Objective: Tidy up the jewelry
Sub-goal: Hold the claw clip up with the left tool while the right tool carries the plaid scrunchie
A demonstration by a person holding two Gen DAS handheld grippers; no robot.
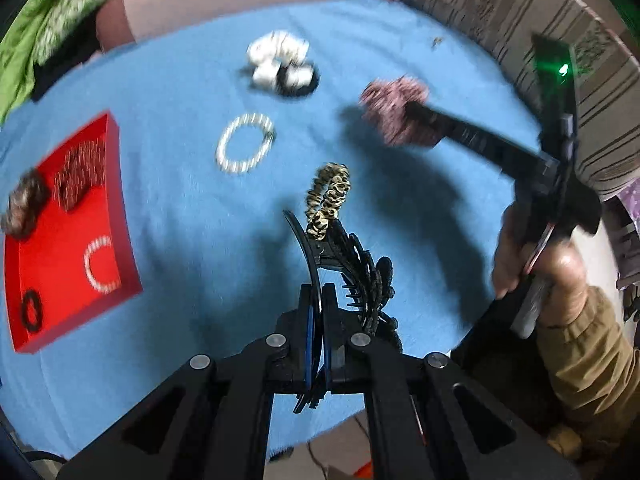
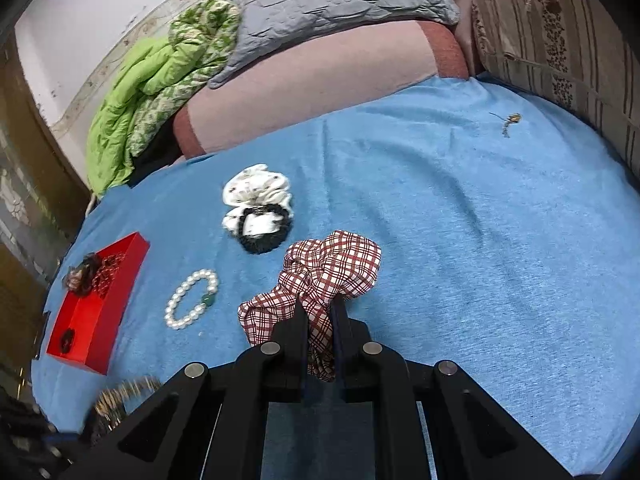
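Both tools were matte black plastic. The left gripper [image 1: 316, 304] had blue strips lining the inner faces of its narrow fingers, and four round silver pins sat across the linkage arms behind the jaws. The right gripper [image 2: 320, 312] wore the same four silver pins behind its jaws. The right hand [image 1: 532, 264] came out of an olive-tan sleeve [image 1: 588, 352] with a ribbed cuff.

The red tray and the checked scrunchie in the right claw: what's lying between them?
A pearl bracelet lies on the blue cloth between the red tray and the checked scrunchie, clearest in the right wrist view.
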